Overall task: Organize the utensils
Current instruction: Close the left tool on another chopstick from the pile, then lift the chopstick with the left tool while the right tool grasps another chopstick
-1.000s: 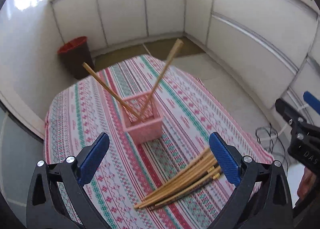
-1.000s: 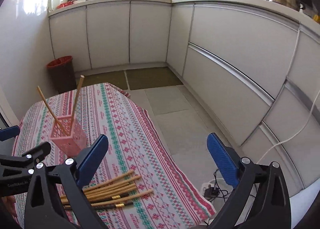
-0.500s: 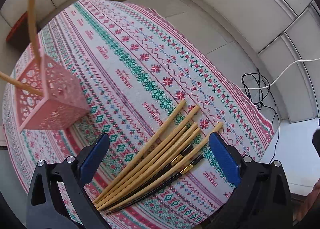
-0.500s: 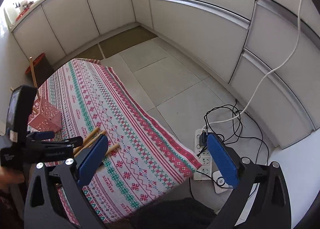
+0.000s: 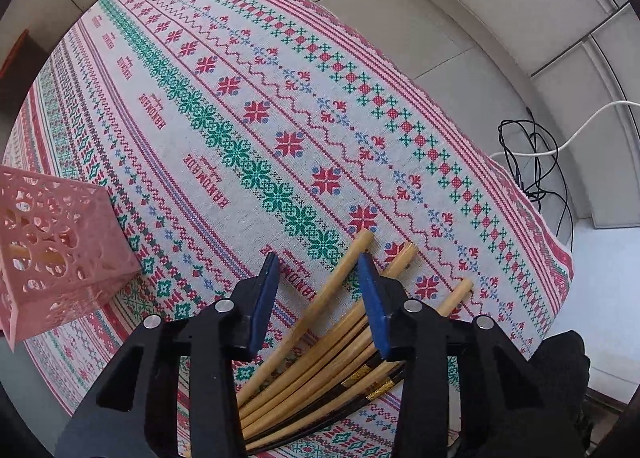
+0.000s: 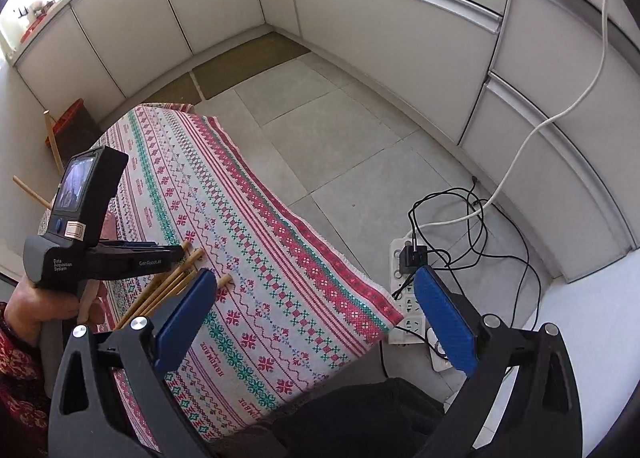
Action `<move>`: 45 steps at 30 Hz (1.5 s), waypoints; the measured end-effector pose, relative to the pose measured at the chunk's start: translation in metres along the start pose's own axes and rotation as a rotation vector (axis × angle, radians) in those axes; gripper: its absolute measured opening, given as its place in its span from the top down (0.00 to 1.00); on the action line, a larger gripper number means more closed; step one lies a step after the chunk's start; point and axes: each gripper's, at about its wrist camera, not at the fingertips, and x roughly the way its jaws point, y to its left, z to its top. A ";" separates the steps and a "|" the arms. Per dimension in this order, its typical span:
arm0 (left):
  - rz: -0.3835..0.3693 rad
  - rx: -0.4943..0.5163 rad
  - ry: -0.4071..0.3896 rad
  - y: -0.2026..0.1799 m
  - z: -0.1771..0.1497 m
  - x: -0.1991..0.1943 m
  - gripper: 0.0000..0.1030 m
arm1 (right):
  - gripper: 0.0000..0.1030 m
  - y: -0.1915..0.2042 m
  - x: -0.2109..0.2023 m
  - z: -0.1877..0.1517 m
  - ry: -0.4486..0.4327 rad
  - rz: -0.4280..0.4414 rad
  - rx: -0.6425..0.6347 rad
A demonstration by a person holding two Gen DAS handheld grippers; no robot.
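Note:
A pile of wooden chopsticks (image 5: pixel 320 358), a few of them dark with gold bands, lies on the patterned tablecloth (image 5: pixel 240 118). My left gripper (image 5: pixel 318 264) points straight down over the pile. Its jaws are closing with the leftmost chopstick (image 5: pixel 345 267) between the blue pads, and gaps show on both sides of it. A pink perforated basket (image 5: pixel 60 254) stands to the left with chopsticks (image 6: pixel 52 138) sticking out of it. In the right wrist view a hand holds the left gripper (image 6: pixel 176 254) on the pile (image 6: pixel 168 286). My right gripper (image 6: pixel 316 278) hangs open over the table's near right edge, holding nothing.
On the tiled floor to the right of the table lies a white power strip (image 6: pixel 404 298) with tangled black cables (image 6: pixel 460 210). A red bin (image 6: pixel 76 118) stands beyond the far end. White cabinets (image 6: pixel 380 18) line the walls.
The left gripper has come down from above the basket onto the chopstick pile and its jaws have narrowed around one chopstick. The right gripper has tilted down toward the table edge and stayed open.

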 end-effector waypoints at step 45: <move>0.108 -0.065 -0.537 0.072 -0.150 -0.161 0.94 | 0.70 0.121 0.122 -0.010 0.378 0.041 0.061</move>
